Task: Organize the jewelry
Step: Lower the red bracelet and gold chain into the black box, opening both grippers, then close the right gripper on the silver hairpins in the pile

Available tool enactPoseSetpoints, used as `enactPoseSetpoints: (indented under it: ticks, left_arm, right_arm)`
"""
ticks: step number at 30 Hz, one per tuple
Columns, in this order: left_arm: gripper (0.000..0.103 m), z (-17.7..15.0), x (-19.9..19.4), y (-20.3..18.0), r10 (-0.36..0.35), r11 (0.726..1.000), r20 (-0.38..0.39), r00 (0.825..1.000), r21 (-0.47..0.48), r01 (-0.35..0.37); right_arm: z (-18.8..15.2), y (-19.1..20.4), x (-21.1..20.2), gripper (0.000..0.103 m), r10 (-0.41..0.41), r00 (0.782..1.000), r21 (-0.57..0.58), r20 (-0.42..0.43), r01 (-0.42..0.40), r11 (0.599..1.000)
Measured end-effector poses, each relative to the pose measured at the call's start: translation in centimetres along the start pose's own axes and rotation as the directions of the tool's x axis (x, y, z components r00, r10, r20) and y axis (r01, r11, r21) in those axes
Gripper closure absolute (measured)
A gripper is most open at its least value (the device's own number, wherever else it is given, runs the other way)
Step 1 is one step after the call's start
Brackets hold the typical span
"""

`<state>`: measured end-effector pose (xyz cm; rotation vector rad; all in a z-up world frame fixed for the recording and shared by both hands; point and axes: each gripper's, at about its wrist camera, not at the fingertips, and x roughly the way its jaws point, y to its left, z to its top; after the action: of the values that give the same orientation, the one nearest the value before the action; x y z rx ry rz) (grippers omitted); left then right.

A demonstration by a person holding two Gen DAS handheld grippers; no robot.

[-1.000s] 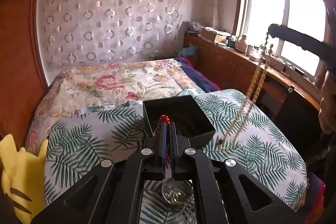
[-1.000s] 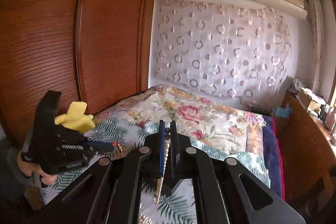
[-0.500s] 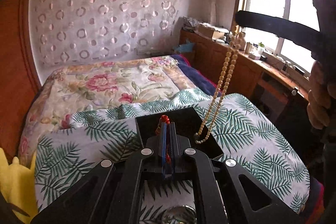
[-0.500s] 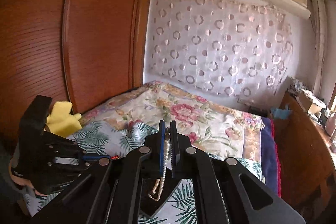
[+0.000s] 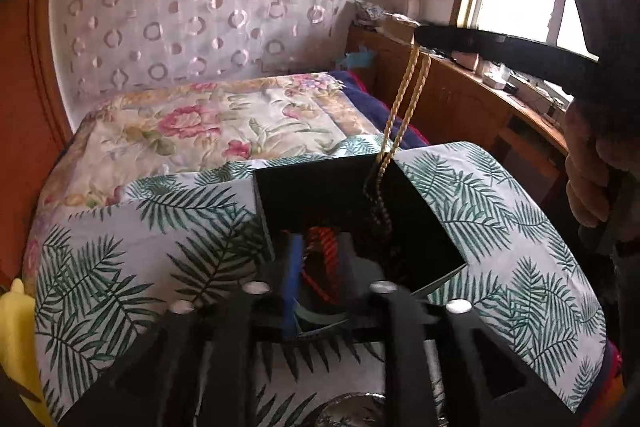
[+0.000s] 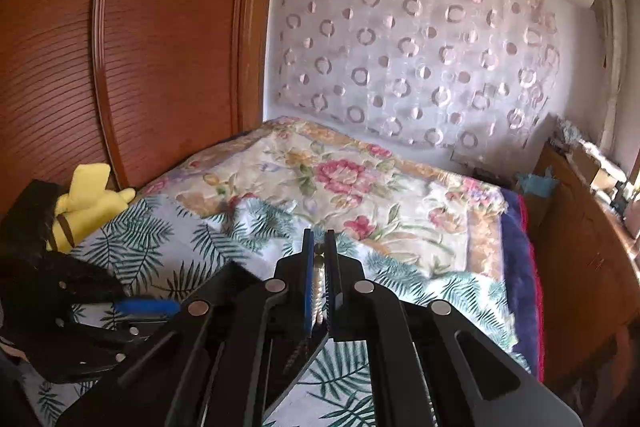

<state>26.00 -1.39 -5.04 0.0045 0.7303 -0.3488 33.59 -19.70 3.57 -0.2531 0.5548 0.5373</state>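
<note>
A black open box (image 5: 332, 195) sits on the palm-leaf cloth (image 5: 140, 251). My left gripper (image 5: 322, 259) hovers low over the box's near side. Its jaws are opening, and a red bead string (image 5: 326, 245) hangs loose between them without being pinched. From the upper right my right gripper (image 5: 424, 37) reaches in, shut on a tan bead necklace (image 5: 404, 107). The necklace's lower loop dangles inside the box. In the right wrist view the necklace beads (image 6: 319, 267) sit pinched between the right gripper (image 6: 319, 247) pads, with the left gripper (image 6: 152, 305) at lower left.
A floral quilt (image 5: 208, 123) covers the bed beyond the cloth. A yellow plush toy (image 6: 88, 199) lies by the wooden wardrobe (image 6: 140, 47). Wooden cabinets (image 5: 460, 99) run under the window on the right. A round shiny object (image 5: 348, 411) lies under my left gripper.
Both grippers moved in and down over the box. The left jaws parted, loosening the red string. The right gripper carried the tan necklace leftward until its lower end hung inside the box.
</note>
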Motion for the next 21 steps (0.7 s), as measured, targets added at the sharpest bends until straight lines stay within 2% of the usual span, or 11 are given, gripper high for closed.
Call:
enactPoseSetpoints:
  ticks: [1, 6, 8, 10, 14, 16, 17, 19, 21]
  left_arm:
    - [0.068, -0.1, -0.2, 0.0, 0.007, 1.0, 0.006, 1.0, 0.001, -0.007]
    - [0.05, -1.0, -1.3, 0.2, 0.036, 0.999, 0.028, 0.999, -0.003, -0.036]
    - [0.043, -1.4, -1.9, 0.1, 0.042, 0.999, 0.04, 0.998, -0.007, -0.041]
    - [0.03, -1.8, -2.6, 0.1, 0.059, 0.998, 0.056, 0.997, -0.011, -0.059]
    - [0.015, -2.5, -3.7, 0.1, 0.078, 0.997, 0.081, 0.994, -0.025, -0.076]
    - [0.013, -3.1, -4.4, 0.3, 0.092, 0.996, 0.091, 0.992, -0.03, -0.09]
    - [0.012, -3.4, -4.6, 0.3, 0.096, 0.995, 0.091, 0.991, -0.03, -0.093]
    - [0.011, -4.2, -5.0, 0.6, 0.108, 0.994, 0.087, 0.99, -0.036, -0.105]
    - [0.011, -5.1, -5.4, 0.8, 0.111, 0.993, 0.083, 0.99, -0.046, -0.107]
  right_arm:
    - [-0.4, 0.1, 0.4, 0.097, 0.009, 1.0, 0.002, -0.01, -0.009, 1.0]
    - [-2.3, 0.7, 1.9, 0.097, 0.032, 0.998, 0.012, -0.059, -0.031, 0.999]
    - [-2.9, 0.9, 2.4, 0.097, 0.03, 0.997, 0.015, -0.077, -0.028, 0.999]
    - [-3.6, 0.9, 2.9, 0.097, 0.036, 0.995, 0.032, -0.096, -0.033, 0.999]
    - [-4.3, 0.9, 3.3, 0.096, 0.025, 0.993, 0.041, -0.117, -0.02, 0.999]
    - [-4.5, 1.0, 2.9, 0.082, 0.023, 0.993, 0.05, -0.116, -0.017, 0.999]
    - [-4.6, 1.1, 2.7, 0.079, 0.025, 0.993, 0.051, -0.113, -0.019, 0.999]
    - [-4.9, 1.3, 1.8, 0.067, 0.026, 0.994, 0.051, -0.102, -0.021, 0.998]
    - [-5.7, 1.6, 0.6, 0.067, 0.023, 0.995, 0.062, -0.097, -0.017, 0.998]
